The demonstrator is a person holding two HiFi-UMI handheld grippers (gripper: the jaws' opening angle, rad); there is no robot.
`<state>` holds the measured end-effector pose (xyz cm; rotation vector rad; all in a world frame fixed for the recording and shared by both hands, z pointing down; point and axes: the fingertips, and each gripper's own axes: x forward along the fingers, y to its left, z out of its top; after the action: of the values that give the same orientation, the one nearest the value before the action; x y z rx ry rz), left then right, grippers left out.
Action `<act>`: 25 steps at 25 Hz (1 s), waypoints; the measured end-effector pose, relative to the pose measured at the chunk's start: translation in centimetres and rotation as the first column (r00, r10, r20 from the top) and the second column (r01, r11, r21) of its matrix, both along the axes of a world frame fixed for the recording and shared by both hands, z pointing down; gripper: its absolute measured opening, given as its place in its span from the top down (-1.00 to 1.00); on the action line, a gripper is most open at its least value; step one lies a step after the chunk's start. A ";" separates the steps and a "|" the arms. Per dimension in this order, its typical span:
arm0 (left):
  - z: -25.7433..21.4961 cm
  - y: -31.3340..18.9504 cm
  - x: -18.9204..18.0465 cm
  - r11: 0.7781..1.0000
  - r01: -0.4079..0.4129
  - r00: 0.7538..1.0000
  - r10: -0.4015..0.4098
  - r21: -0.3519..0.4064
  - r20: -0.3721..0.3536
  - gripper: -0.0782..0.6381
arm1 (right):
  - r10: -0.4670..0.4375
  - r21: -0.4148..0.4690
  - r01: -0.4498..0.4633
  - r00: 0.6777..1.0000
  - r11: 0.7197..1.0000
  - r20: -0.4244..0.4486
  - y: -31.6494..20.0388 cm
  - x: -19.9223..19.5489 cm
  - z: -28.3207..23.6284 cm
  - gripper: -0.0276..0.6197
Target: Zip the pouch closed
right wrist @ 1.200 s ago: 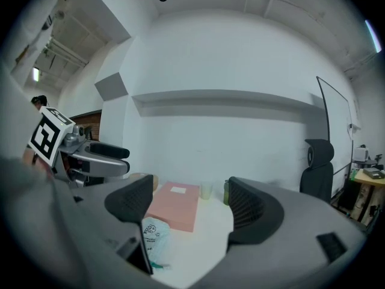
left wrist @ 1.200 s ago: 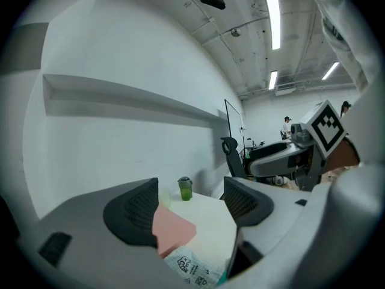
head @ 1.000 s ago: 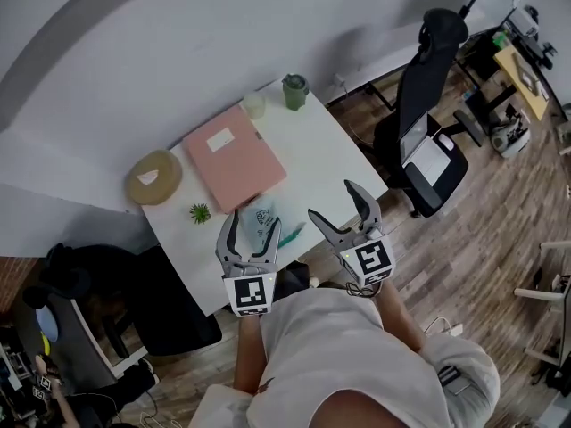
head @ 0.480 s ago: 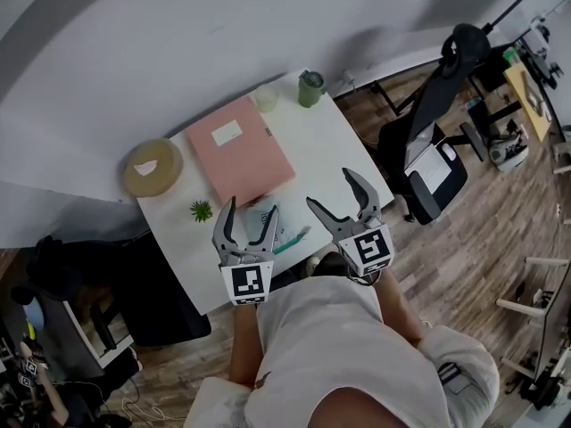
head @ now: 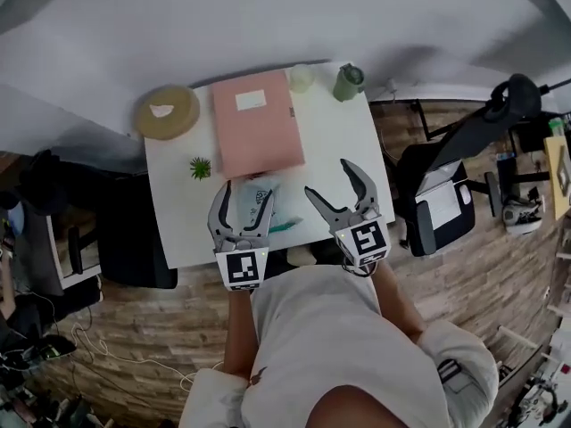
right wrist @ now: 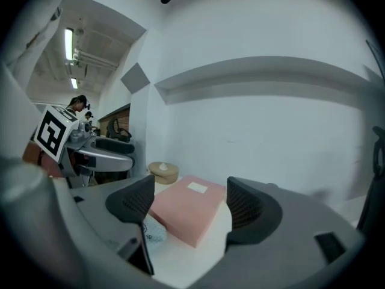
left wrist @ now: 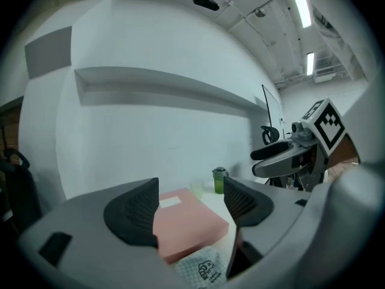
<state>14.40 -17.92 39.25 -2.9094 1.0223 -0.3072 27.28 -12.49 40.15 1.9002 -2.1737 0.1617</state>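
While hovering side by side near pouch (head: 258, 207), left gripper (head: 245, 193) and right gripper (head: 328, 177) gape wide, empty

— What colours lie before you?
— Your table (head: 330, 141) is white. On it: a pink folder (head: 257, 123) with a white label, a pale checked pouch (head: 257, 205) with a teal strip, a green cup (head: 348, 82) and a tan dish (head: 167, 111).
— And your 2 tools?
— The left tool (head: 246, 192) and right tool (head: 332, 179) are grey, with black pads (left wrist: 135, 212) and black-and-white square markers.

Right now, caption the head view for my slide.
Left hand-held gripper and right hand-held gripper, both open and empty, held over the white table; pouch lies beside a pink folder.
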 end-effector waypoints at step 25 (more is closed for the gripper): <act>13.4 9.3 -2.9 0.886 0.425 0.902 -0.397 -0.185 0.172 -0.02 | -0.630 -0.274 0.607 0.776 0.746 0.002 3.5 -5.5 14.6 -0.03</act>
<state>11.52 -8.59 52.66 -2.7709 1.6801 -0.6543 21.76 -9.01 54.73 0.9446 -2.4441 0.2130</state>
